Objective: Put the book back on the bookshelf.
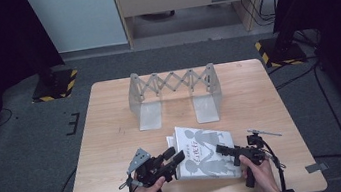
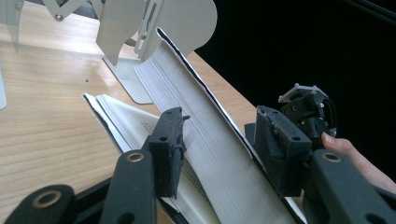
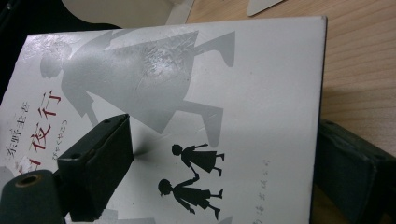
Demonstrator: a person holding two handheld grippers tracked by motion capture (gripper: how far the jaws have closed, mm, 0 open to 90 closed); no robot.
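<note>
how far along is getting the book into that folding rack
Done: little so far; the expandable metal book rack stands without books. In hand: the left gripper has the white book between its jaws, tilted up off the table, the right gripper straddling its cover. Left: standing it in the rack.

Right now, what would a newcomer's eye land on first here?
The white book with grey figures on its cover, near the table's front edge, with a second book under it. The left tool has the top book's page block between its jaws, tilting it up; the right tool straddles the cover from the other side. Behind stands a grey folding book rack, nothing in it.
</note>
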